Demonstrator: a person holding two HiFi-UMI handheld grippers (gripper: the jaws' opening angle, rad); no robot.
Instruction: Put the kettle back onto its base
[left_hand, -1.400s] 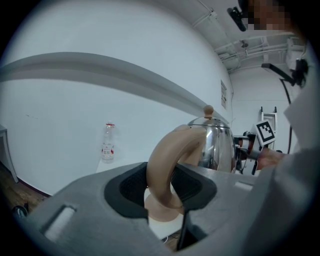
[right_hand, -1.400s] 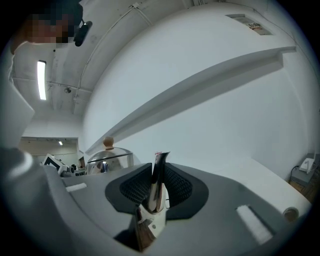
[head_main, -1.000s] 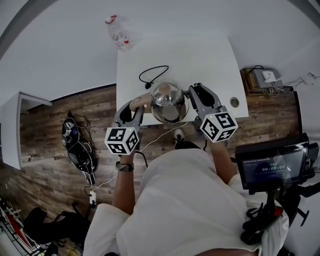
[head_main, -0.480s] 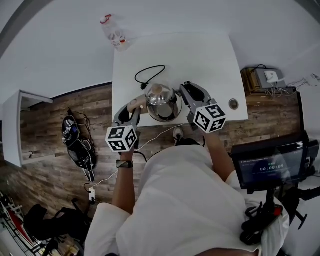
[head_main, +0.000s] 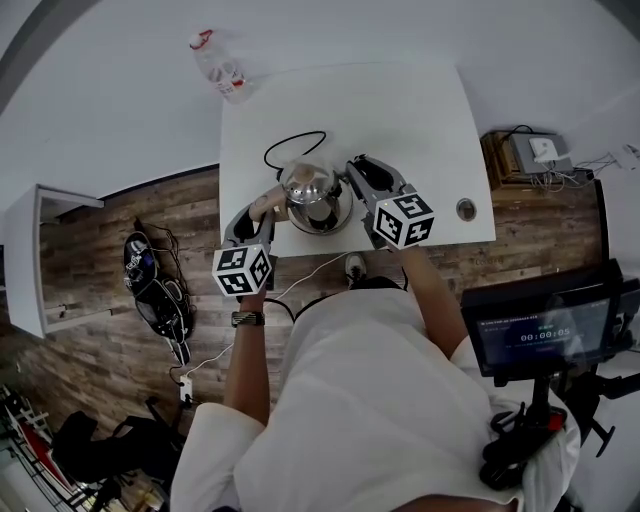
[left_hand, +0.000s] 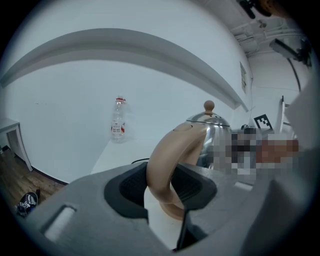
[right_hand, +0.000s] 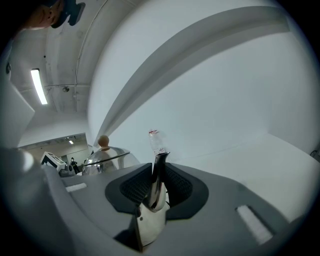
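A polished steel kettle (head_main: 312, 190) with a beige knob hangs low over the white table (head_main: 420, 120), carried between both grippers. In the left gripper view my left gripper (left_hand: 162, 187) is shut on the kettle's curved beige handle (left_hand: 167, 160); the steel body (left_hand: 210, 132) lies beyond. In the right gripper view my right gripper (right_hand: 156, 187) is shut on the thin steel spout (right_hand: 155, 182), with the lid and knob (right_hand: 103, 141) to its left. From the head view the left gripper (head_main: 262, 212) and right gripper (head_main: 352, 172) flank the kettle. I cannot make out the base under the kettle.
A black cord (head_main: 290, 150) loops on the table just behind the kettle. A clear plastic bottle (head_main: 220, 65) stands at the far left corner. A round cable hole (head_main: 466, 209) sits near the table's right front edge. A monitor on a stand (head_main: 545, 325) is at the person's right.
Both grippers and the kettle have sunk toward the table and moved farther in over it, toward the black cord. Both grips look unchanged.
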